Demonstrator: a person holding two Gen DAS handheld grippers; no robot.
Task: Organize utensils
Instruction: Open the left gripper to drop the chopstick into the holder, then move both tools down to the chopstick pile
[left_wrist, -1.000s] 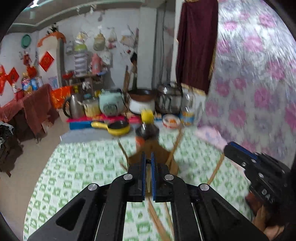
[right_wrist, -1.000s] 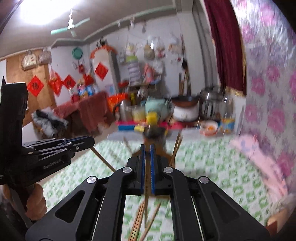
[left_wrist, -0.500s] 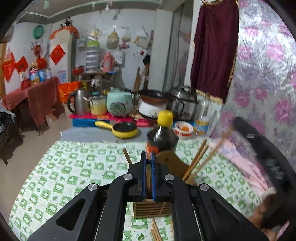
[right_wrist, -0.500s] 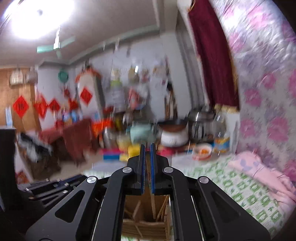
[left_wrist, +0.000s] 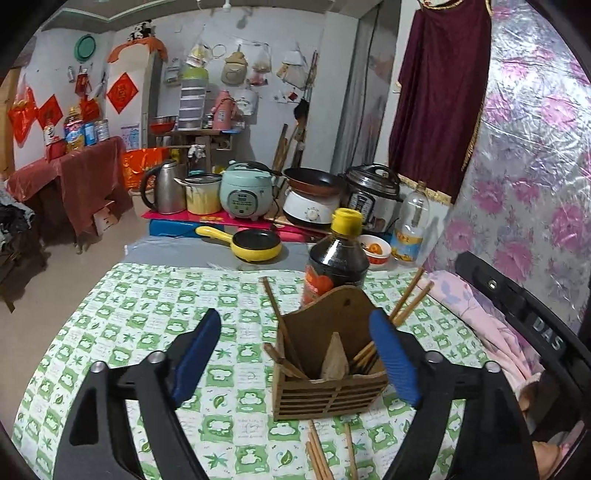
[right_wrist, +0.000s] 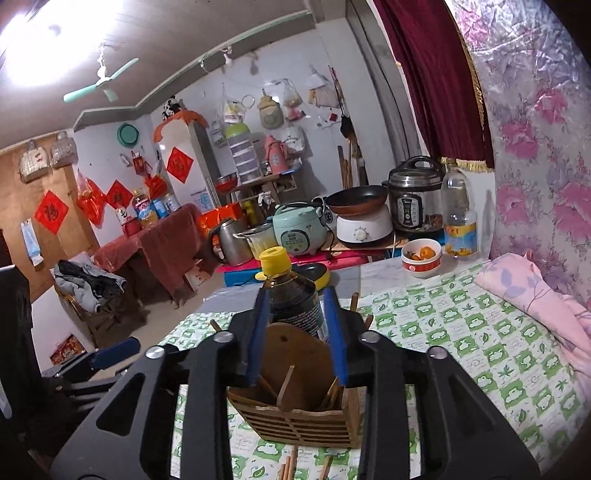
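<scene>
A wooden chopstick holder (left_wrist: 328, 391) stands on the green checked tablecloth (left_wrist: 147, 314) with several chopsticks (left_wrist: 406, 299) leaning in it. My left gripper (left_wrist: 295, 356) hovers just in front of it, jaws opening wide, and neither pad touches anything. My right gripper (right_wrist: 296, 332) hangs over the same holder (right_wrist: 295, 417), jaws opening, with no chopstick held between the pads. A few loose chopsticks (left_wrist: 317, 454) lie on the cloth in front of the holder. The right gripper's body (left_wrist: 517, 314) shows at the right edge of the left wrist view.
A dark sauce bottle (left_wrist: 336, 258) with a yellow cap stands right behind the holder. Further back are a yellow pan (left_wrist: 255, 243), a bowl of oranges (right_wrist: 421, 256), a clear bottle (right_wrist: 458, 218) and cookers. A pink folded cloth (right_wrist: 535, 295) lies at the right.
Both grippers were shut on chopsticks and came down over the holder. Both have now opened, and the chopsticks stand in the holder.
</scene>
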